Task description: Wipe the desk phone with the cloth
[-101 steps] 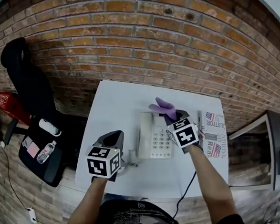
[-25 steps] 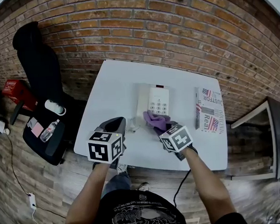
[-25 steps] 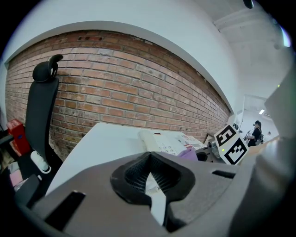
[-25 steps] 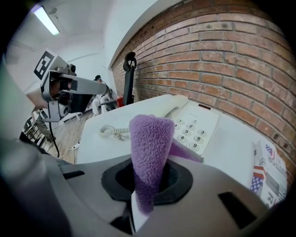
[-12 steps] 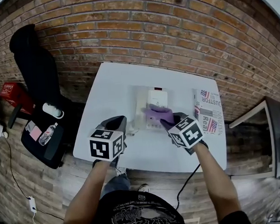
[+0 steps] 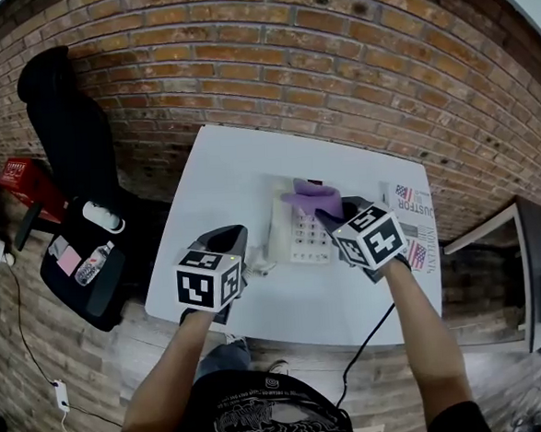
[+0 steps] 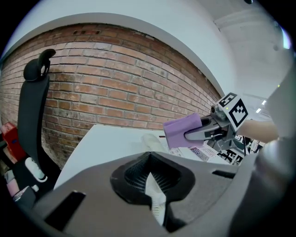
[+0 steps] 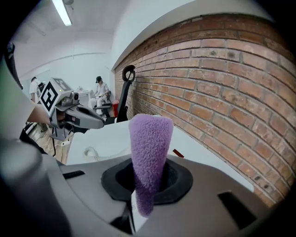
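The white desk phone (image 6: 297, 234) lies on the white table (image 6: 222, 181), keypad up, its cord (image 6: 257, 268) curling off its left side. My right gripper (image 6: 333, 217) is shut on a purple cloth (image 6: 309, 197), which hangs over the phone's far end. In the right gripper view the cloth (image 8: 149, 152) stands up from the shut jaws and hides most of the phone. My left gripper (image 6: 226, 246) is shut and holds nothing, just left of the phone near the table's front edge. In the left gripper view, the cloth (image 7: 180, 131) and right gripper (image 7: 200, 134) hover above the phone (image 7: 153, 141).
A printed magazine (image 6: 418, 219) lies on the table right of the phone. A black cable (image 6: 371, 337) drops off the front edge. A black office chair (image 6: 61, 123) stands left of the table with a water bottle (image 6: 95, 263) on its seat. A brick wall (image 6: 269, 63) runs behind.
My right gripper has carried the cloth from the phone's near end, across the keypad, to its far end. The left gripper has barely moved.
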{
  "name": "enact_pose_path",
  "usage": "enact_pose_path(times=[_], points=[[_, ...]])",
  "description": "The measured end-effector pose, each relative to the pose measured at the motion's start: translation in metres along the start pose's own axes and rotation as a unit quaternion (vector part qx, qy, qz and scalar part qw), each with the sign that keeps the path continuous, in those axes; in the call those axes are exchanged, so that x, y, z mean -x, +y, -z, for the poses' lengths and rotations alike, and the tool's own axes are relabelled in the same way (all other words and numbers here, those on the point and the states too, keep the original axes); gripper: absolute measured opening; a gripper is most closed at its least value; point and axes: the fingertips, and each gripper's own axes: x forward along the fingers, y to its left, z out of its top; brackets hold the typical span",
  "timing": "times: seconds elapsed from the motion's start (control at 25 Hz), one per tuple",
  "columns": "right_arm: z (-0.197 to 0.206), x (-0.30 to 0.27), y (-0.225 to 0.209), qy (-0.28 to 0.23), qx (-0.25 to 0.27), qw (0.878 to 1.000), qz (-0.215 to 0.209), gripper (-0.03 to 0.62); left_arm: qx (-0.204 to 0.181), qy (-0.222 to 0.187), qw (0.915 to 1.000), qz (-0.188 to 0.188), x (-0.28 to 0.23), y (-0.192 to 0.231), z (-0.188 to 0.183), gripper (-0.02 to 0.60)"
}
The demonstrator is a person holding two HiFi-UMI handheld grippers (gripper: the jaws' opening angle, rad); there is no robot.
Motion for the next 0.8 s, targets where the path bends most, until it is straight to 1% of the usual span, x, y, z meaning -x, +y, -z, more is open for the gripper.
enact_pose_path(times=[0.32, 0.68, 0.8], points=[[-0.043, -0.035, -0.024, 0.003, 0.030, 0.999, 0.013, 0.044, 0.007, 0.001, 1.0000, -0.003, -0.010, 0.025, -0.007, 0.005], [-0.067, -0.071, -0.048, 0.024, 0.057, 0.997, 0.039, 0.044, 0.013, -0.002, 0.9999, -0.004, -0.020, 0.049, -0.017, 0.005], [-0.070, -0.080, -0.050, 0.029, 0.058, 0.997, 0.039, 0.044, 0.015, 0.002, 0.9999, -0.003, -0.024, 0.053, -0.016, 0.005]])
